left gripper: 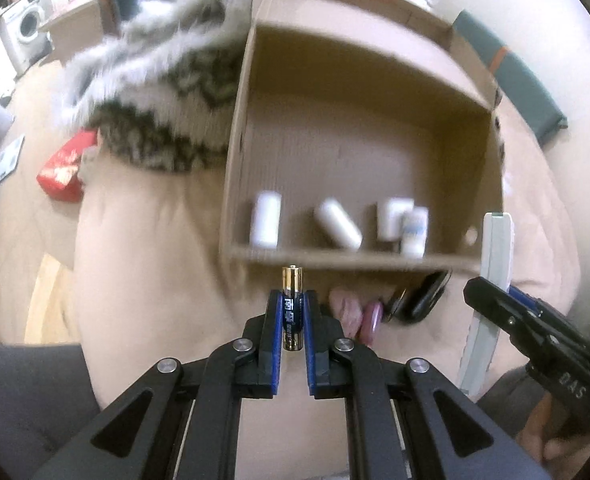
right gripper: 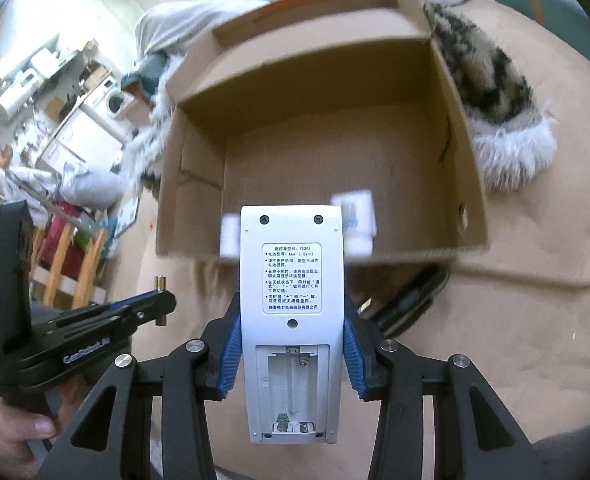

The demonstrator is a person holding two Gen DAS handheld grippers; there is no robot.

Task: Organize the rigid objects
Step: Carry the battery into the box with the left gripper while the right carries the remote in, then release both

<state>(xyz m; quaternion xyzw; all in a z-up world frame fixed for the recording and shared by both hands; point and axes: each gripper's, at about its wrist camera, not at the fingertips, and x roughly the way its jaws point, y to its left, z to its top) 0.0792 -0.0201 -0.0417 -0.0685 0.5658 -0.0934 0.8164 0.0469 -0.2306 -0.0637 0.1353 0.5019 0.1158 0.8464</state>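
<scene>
My left gripper is shut on a gold and blue battery, held upright just in front of the near wall of an open cardboard box. The battery tip also shows in the right wrist view. My right gripper is shut on a white remote control, back side up, with its battery compartment open and empty. The remote's edge shows in the left wrist view. Several white cylinders and small white bottles lie inside the box.
The box stands on a beige blanket. A black object and a pink item lie just in front of the box. A furry patterned blanket and a red packet lie left of it.
</scene>
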